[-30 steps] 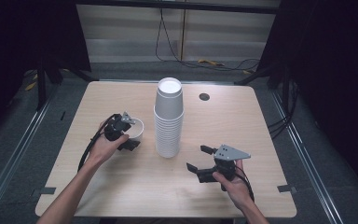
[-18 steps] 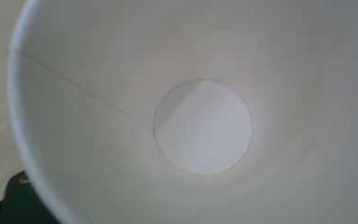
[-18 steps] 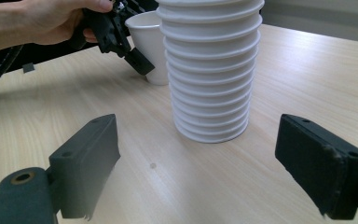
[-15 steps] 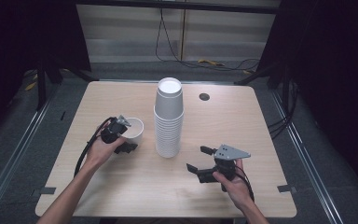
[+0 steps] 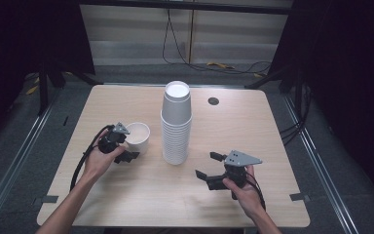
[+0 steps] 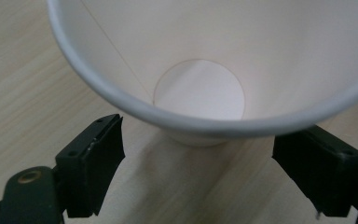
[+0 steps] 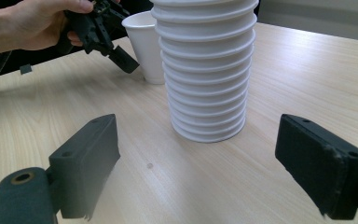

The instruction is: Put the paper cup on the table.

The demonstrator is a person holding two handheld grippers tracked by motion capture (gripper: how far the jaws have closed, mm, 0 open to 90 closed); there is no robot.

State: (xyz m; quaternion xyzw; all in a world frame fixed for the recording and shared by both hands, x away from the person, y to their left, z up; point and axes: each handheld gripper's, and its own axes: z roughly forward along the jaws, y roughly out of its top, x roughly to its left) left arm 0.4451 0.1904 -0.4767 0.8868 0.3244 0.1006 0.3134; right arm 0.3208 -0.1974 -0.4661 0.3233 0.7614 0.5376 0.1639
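The jaws of the left gripper (image 6: 198, 179) stood one on each side of a single white paper cup (image 6: 200, 88). They had just been closing in on it, and in the left gripper view bare table still showed between each pad and the cup wall. The rim of the cup hung over the gap between the jaws, and its round bottom lay just beyond them.

The jaws of the right gripper (image 7: 196, 163) stood wide apart with only bare wood between them. Straight ahead of them, a little way off, rose a tall stack of white paper cups (image 7: 207, 70), mouths down with one upright cup on top. Beyond the stack and to the left of these jaws stood the single cup (image 7: 144, 42), with the left hand (image 7: 37, 23) holding its gripper against that cup's side.

From the high view, the right hand (image 5: 241, 190) held the right gripper (image 5: 208, 165) low over the light wooden table (image 5: 126, 204). The left gripper (image 5: 129, 144) sat at the single cup (image 5: 137, 134), just left of the stack (image 5: 177, 126). Farther back, a dark round hole (image 5: 213, 101) lay in the tabletop.
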